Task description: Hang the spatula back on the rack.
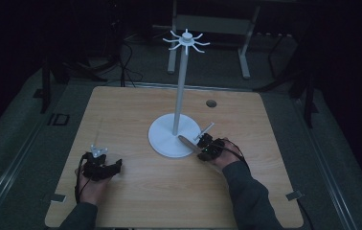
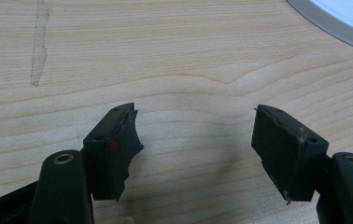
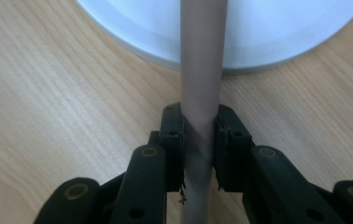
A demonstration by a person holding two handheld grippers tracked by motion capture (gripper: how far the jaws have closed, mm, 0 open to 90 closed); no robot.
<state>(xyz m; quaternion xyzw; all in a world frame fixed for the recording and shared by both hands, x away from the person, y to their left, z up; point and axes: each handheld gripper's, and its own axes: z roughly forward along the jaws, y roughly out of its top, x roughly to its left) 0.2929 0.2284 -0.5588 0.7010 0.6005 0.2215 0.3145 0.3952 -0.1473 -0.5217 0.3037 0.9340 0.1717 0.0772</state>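
Work in hand: the right gripper holds a slim grey-brown strip, probably meant for the white stand.
Right jaws: clenched on the strip, one on each flat side.
Left jaws: released, spread wide over bare wood; the left gripper rests near the desk's near-left part.
Strip, place: in the right jaws, its free end lying over the near-right rim of the stand's round base.
Long axis: runs straight out from the jaws toward the base, low and nearly flat to the desk.
Key relation: the hooks at the top of the pole sit high above the strip, so the move looks to be upward.
Nearer hand: the right, just beside the base; the left is well apart.
Count: one strip, one stand, two grippers.
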